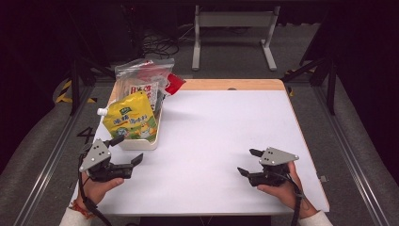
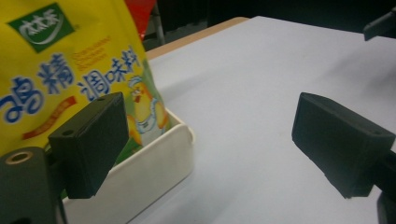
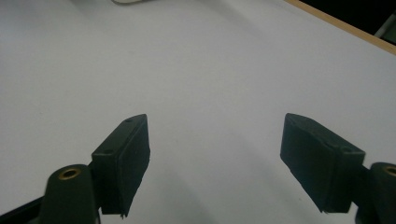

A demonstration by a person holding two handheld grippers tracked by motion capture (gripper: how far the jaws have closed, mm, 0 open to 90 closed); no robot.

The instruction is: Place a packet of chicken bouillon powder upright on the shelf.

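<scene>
The left gripper [image 1: 126, 149] sits at the near left of the white table [image 1: 221, 132] with its jaws wide apart and nothing between them, one jaw just beside the near corner of the cream tray [image 1: 139, 143]. A yellow spouted pouch [image 1: 130, 116] stands in that tray, leaning at its front, with a clear zip bag [image 1: 143, 70] behind it whose contents I can't quite make out. The right gripper [image 1: 249, 162] rests at the near right, well apart from the tray, jaws spread over bare tabletop and holding nothing.
</scene>
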